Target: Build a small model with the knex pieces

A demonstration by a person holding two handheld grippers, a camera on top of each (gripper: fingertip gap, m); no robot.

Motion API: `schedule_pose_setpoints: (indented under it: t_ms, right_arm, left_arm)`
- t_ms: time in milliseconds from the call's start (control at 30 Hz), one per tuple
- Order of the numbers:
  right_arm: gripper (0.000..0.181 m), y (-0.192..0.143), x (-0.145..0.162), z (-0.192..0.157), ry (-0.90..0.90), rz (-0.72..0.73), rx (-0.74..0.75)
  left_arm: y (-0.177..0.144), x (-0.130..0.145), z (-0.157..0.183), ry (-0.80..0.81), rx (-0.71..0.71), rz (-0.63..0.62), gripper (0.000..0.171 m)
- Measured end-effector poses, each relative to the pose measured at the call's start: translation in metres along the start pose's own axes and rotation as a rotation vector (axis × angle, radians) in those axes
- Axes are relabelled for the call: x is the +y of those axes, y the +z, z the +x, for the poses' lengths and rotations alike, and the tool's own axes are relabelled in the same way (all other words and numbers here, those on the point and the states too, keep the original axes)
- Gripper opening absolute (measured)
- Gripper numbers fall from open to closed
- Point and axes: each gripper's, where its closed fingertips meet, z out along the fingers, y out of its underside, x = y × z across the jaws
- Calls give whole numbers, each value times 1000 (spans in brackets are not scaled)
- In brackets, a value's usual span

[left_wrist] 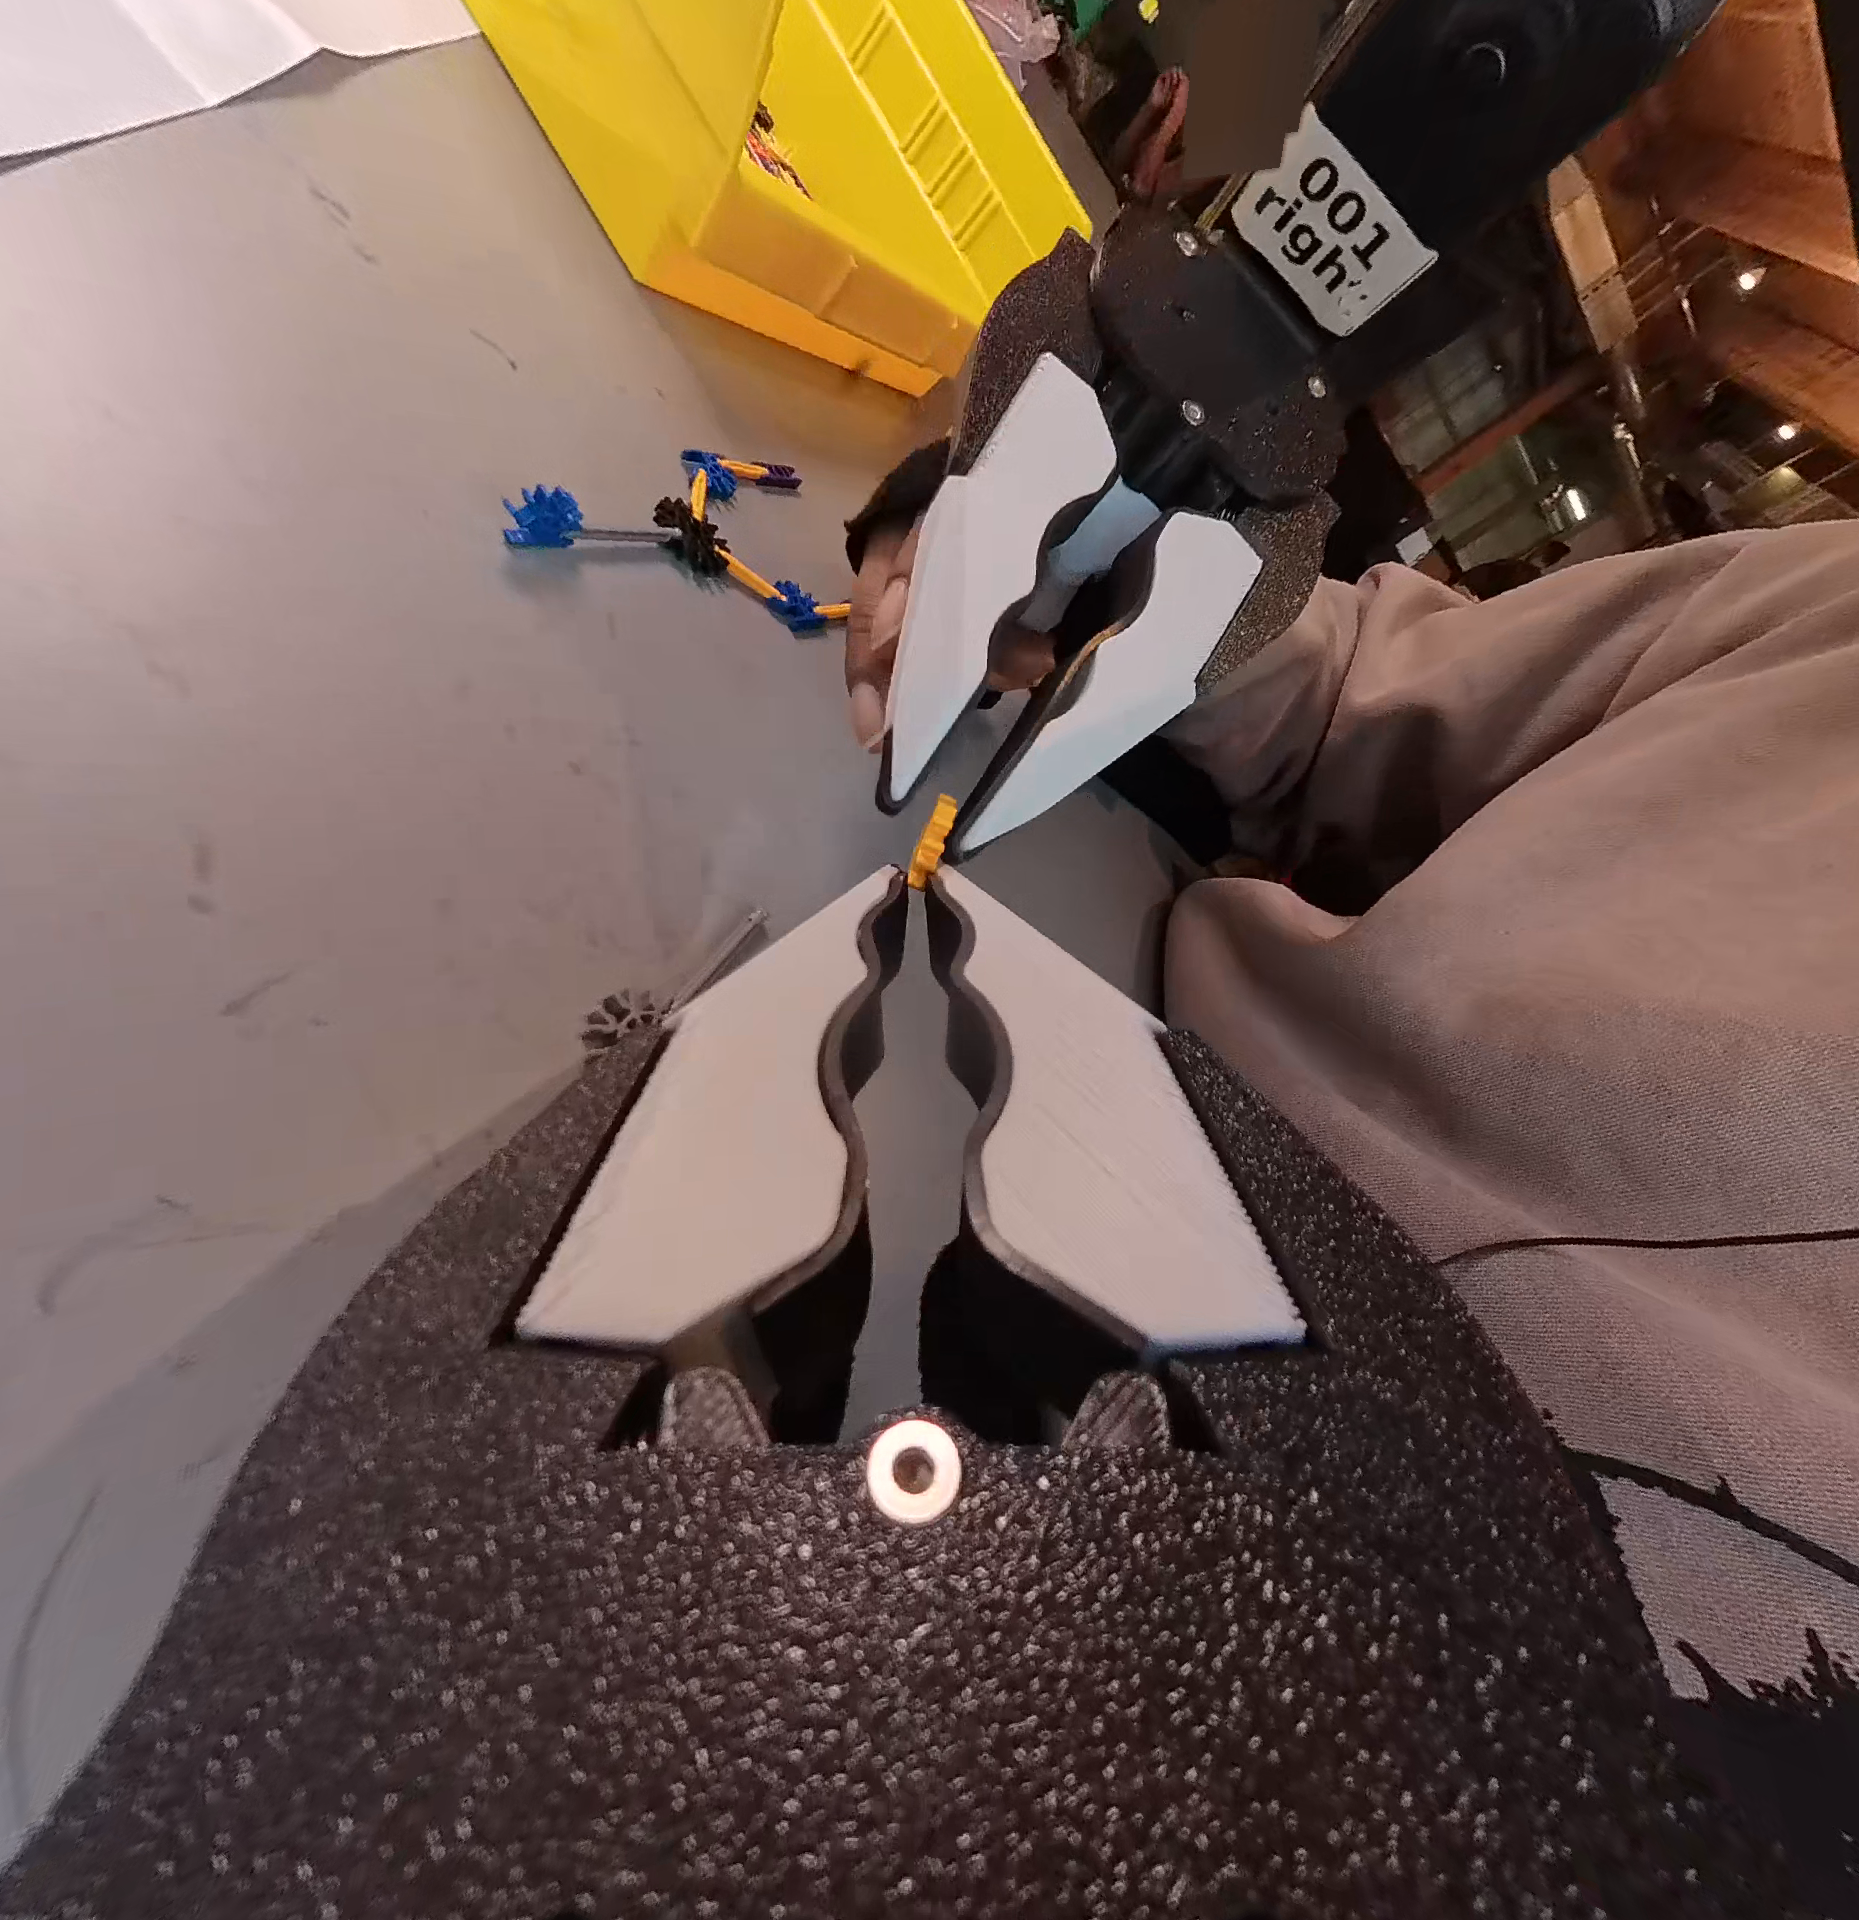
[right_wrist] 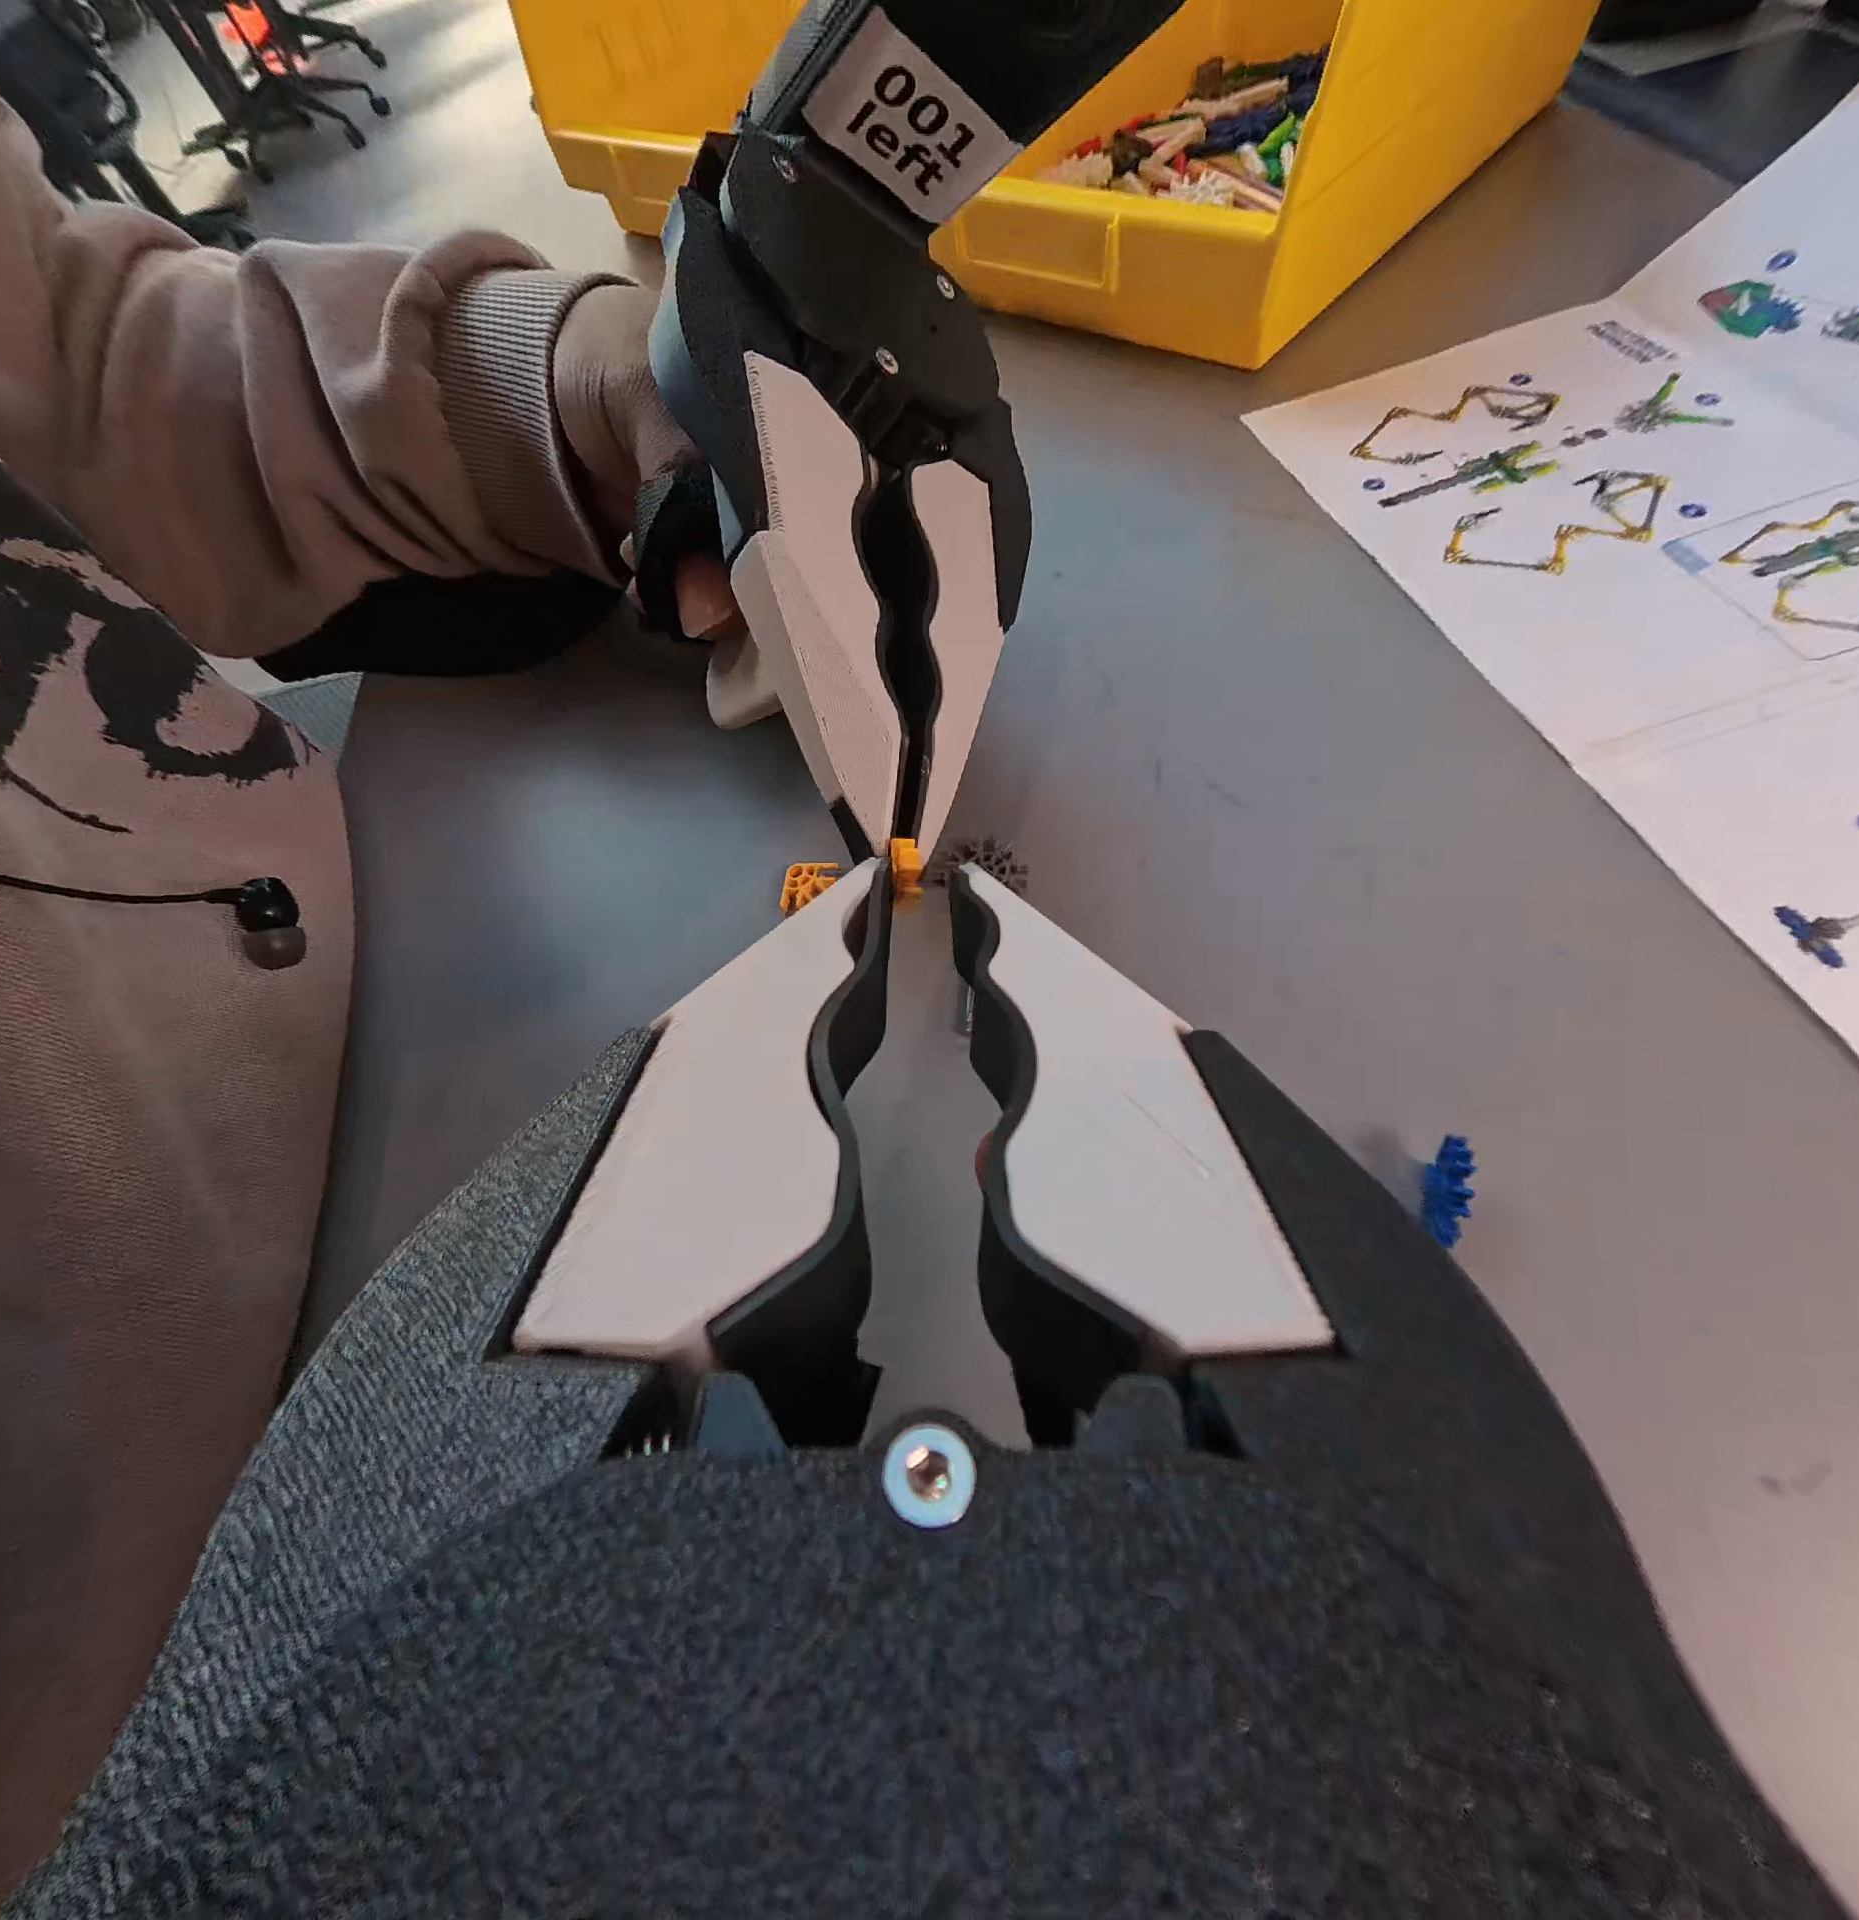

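My left gripper (left_wrist: 912, 883) is shut on a small orange connector piece (left_wrist: 933, 836) and holds it at its tips above the grey table (left_wrist: 281, 727). My right gripper (right_wrist: 917, 878) is open, and its two tips stand on either side of the same orange piece (right_wrist: 904, 868). The two grippers meet tip to tip; the right gripper (left_wrist: 925, 826) comes in from above in the left wrist view, and the left gripper (right_wrist: 899, 826) does so in the right wrist view. A second orange connector (right_wrist: 805, 883) lies on the table just to the left.
A yellow bin (right_wrist: 1164, 260) with several loose pieces stands at the back. A printed instruction sheet (right_wrist: 1631, 540) lies at the right. A blue, black and yellow rod assembly (left_wrist: 696, 535), a grey snowflake connector (left_wrist: 618, 1023) with a rod (left_wrist: 719, 958) and a blue connector (right_wrist: 1444, 1190) lie on the table. A person's sleeve (right_wrist: 281, 416) is at the left. Only a small space, under 4 cm, lies between the two pairs of fingers.
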Motion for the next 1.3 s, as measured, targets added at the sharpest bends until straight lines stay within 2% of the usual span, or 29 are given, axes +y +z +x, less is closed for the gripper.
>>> schedule_pose_setpoints:
  t_ms: [133, 267, 333, 400, 533, 767, 967, 1067, 1200, 1300]
  right_arm:
    - [2, 2, 9, -2, 198, -59, -80]
    - [2, 4, 31, 5, 483, -155, -126]
    - [2, 5, 43, 9, 516, -206, -108]
    - [2, 5, 44, 8, 532, -223, -122]
    - [2, 7, 49, 6, 496, -298, -116]
    - [4, 11, 54, 7, 427, -421, -116]
    - [12, 10, 52, 10, 356, -434, -96]
    - [18, 4, 50, 16, 186, -413, -24]
    - [26, -1, 52, 6, -108, -420, 16]
    - [27, 5, 57, 5, -186, -439, 48]
  left_arm:
    - [4, 2, -5, 16, -40, -21, 3]
    - [4, 6, -23, 191, -224, -87, 10]
    - [0, 10, -34, 293, -328, -139, 12]
    - [-1, 15, -43, 375, -398, -189, 14]
    - [0, 23, -49, 475, -447, -261, 15]
    - [2, 26, -50, 553, -464, -292, 11]
    - [4, 28, -48, 600, -460, -304, 5]
    - [4, 28, -47, 622, -462, -309, 4]
    - [4, 29, -47, 647, -460, -318, 4]
    - [3, 30, -46, 659, -451, -329, 4]
